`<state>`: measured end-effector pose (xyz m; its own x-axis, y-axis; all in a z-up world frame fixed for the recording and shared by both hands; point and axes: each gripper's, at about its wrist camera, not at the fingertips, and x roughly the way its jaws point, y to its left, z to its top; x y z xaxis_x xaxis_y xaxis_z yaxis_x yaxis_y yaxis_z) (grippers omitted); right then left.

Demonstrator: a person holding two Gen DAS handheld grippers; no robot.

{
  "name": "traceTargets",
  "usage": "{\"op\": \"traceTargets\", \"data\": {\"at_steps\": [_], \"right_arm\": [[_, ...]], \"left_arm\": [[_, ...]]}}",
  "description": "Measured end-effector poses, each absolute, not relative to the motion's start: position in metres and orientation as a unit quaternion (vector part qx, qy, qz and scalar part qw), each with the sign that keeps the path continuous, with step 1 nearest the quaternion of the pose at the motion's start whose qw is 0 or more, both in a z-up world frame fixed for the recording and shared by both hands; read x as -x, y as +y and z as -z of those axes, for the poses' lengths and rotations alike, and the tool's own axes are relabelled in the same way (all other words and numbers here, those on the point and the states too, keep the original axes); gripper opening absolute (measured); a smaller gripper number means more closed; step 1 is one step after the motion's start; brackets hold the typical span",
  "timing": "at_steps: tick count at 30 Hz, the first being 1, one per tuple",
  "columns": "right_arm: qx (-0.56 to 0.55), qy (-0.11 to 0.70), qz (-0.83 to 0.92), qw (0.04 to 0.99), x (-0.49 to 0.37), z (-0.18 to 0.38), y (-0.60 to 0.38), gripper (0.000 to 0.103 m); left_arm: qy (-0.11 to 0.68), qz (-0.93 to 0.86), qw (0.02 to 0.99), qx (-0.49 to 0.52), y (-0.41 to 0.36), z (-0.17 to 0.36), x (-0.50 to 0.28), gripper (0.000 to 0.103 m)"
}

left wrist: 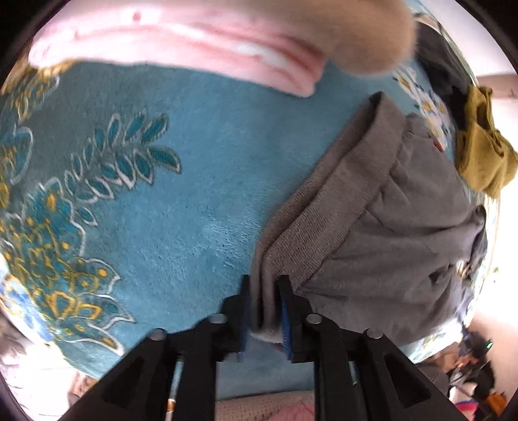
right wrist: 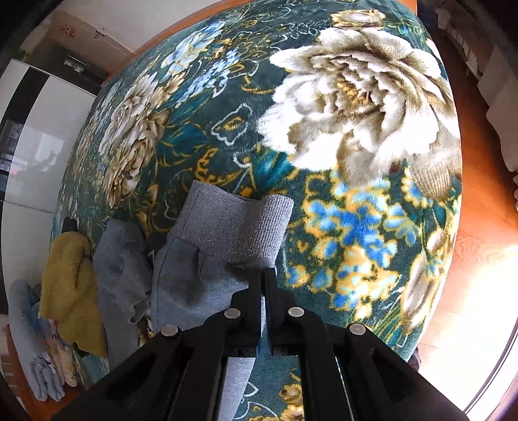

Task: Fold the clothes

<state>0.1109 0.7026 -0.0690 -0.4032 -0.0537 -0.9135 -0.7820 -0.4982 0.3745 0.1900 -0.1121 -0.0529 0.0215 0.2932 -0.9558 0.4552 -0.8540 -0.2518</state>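
Both grippers have hold of the grey sweatpants (right wrist: 207,256), which lie on the patterned blanket (left wrist: 181,168) covering the bed. The left gripper (left wrist: 265,285) is clamped on a fold of grey cloth close to the ribbed band (left wrist: 327,210), with fleece bunched between its blue pads. The right gripper (right wrist: 266,275) is pinched tight on the cloth just below another ribbed band (right wrist: 236,223), its jaws almost meeting on a thin layer. By the look of it the fold is only under way: in the left view the cloth is doubled over itself at the band, yet the rest sits in loose wrinkles toward the blanket's right edge, so squaring up, smoothing and further folds seem left to do. A folded pink garment (left wrist: 200,42) lies along the far edge of the blanket, which suggests some of the job is done, while a mustard garment (right wrist: 71,291) and a pale blue pile (right wrist: 35,340) near the blanket's left edge in the right view look unfolded and waiting. Much is hard to read: a blurred tan shape (left wrist: 365,29) at the top of the left view could be a sleeve or furry cloth, I cannot tell which; whether the bands are waist or cuffs is unclear; the sweatpants' lower part is cut off behind the grippers, and glare washes out the right rim of both views
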Motion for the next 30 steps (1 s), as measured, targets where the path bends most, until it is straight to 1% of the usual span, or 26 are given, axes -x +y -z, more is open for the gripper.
{"op": "traceTargets", "data": {"at_steps": [1, 2, 3, 4, 5, 7, 9, 11, 12, 13, 15, 18, 19, 21, 25, 27, 28, 29, 30], "right_arm": [[0.484, 0.424, -0.72, 0.259, -0.108, 0.065, 0.704, 0.003], [0.483, 0.417, -0.723, 0.264, -0.105, 0.061, 0.704, 0.003], [0.483, 0.407, -0.727, 0.271, -0.102, 0.056, 0.705, 0.003], [0.48, 0.39, -0.734, 0.281, -0.096, 0.048, 0.704, 0.008], [0.476, 0.379, -0.742, 0.282, -0.091, 0.042, 0.701, 0.013], [0.478, 0.365, -0.759, 0.25, -0.071, 0.035, 0.686, 0.016], [0.487, 0.347, -0.775, 0.203, -0.046, 0.031, 0.664, 0.025], [0.517, 0.31, -0.786, 0.136, -0.015, 0.035, 0.625, 0.047], [0.533, 0.281, -0.792, 0.098, 0.001, 0.038, 0.6, 0.049], [0.546, 0.252, -0.796, 0.073, 0.012, 0.041, 0.579, 0.05], [0.568, 0.181, -0.802, 0.031, 0.033, 0.047, 0.535, 0.05], [0.587, 0.12, -0.801, 0.009, 0.055, 0.061, 0.497, 0.05], [0.595, 0.11, -0.796, 0.012, 0.061, 0.067, 0.492, 0.05], [0.613, 0.095, -0.784, 0.019, 0.074, 0.081, 0.486, 0.05], [0.639, 0.077, -0.765, 0.028, 0.083, 0.102, 0.483, 0.05], [0.641, 0.073, -0.763, 0.027, 0.084, 0.105, 0.486, 0.048], [0.644, 0.065, -0.762, 0.031, 0.085, 0.105, 0.488, 0.033], [0.645, 0.057, -0.761, 0.034, 0.086, 0.104, 0.491, 0.015], [0.645, 0.053, -0.762, 0.031, 0.087, 0.1, 0.496, 0.009]], "left_arm": [[0.247, 0.656, 0.064, -0.71, -0.111, 0.044, -0.188, 0.034], [0.233, 0.663, 0.065, -0.708, -0.11, 0.035, -0.186, 0.04], [0.226, 0.67, 0.064, -0.705, -0.109, 0.027, -0.184, 0.042], [0.219, 0.678, 0.065, -0.699, -0.114, 0.016, -0.184, 0.043], [0.217, 0.686, 0.06, -0.692, -0.139, 0.008, -0.198, 0.044], [0.214, 0.706, 0.034, -0.674, -0.129, -0.004, -0.193, 0.045], [0.21, 0.722, -0.003, -0.659, -0.103, -0.014, -0.171, 0.047], [0.198, 0.729, -0.025, -0.655, -0.05, -0.012, -0.127, 0.049], [0.191, 0.732, -0.032, -0.654, -0.033, -0.01, -0.11, 0.049], [0.181, 0.737, -0.033, -0.65, -0.03, -0.006, -0.101, 0.049], [0.161, 0.748, -0.036, -0.643, -0.024, 0.003, -0.082, 0.049], [0.131, 0.764, -0.04, -0.631, -0.015, 0.017, -0.055, 0.054], [0.122, 0.767, -0.04, -0.628, -0.01, 0.022, -0.045, 0.056], [0.112, 0.763, -0.03, -0.635, 0.01, 0.037, -0.021, 0.057], [0.164, 0.754, -0.019, -0.636, 0.002, 0.05, 0.011, 0.057], [0.151, 0.756, -0.013, -0.636, -0.006, 0.057, 0.026, 0.057], [0.145, 0.756, -0.009, -0.638, -0.009, 0.058, 0.032, 0.057], [0.146, 0.754, -0.01, -0.64, -0.01, 0.06, 0.037, 0.057], [0.147, 0.753, -0.011, -0.642, -0.011, 0.061, 0.041, 0.057]]}}
